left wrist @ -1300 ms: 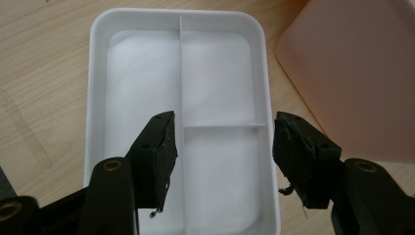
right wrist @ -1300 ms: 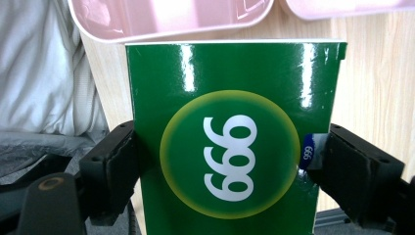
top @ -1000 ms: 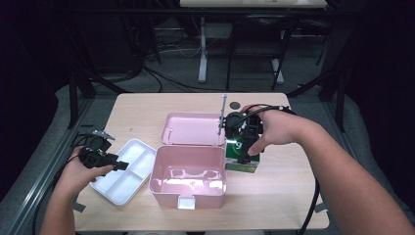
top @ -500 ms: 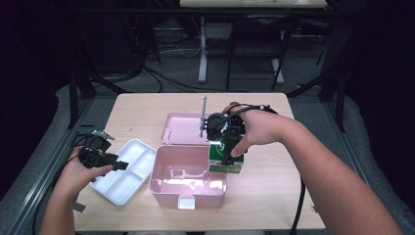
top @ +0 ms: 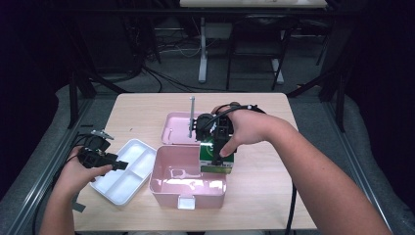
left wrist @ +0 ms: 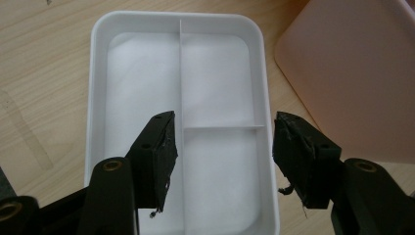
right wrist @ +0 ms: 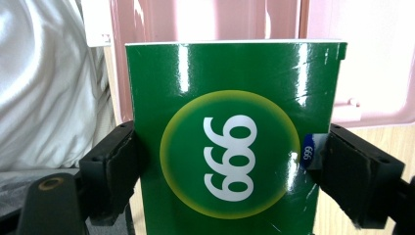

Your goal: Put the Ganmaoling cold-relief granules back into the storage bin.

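green box (top: 216, 156), clamped in the right tool (top: 217, 155), hangs over the pink case's (top: 188, 180) far right corner. it could catch the rim and twist loose. left tool (top: 100, 159) gapes over the white tray (top: 125, 169).

— How many boxes were on the table?
— One pink box (top: 188, 183), one green carton (top: 215, 155) at its two o'clock, one white tray (top: 125, 169) at nine.
— Grippers?
— Two.

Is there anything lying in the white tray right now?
No: in the left gripper view all compartments of the white tray are bare, with the left gripper open above it.
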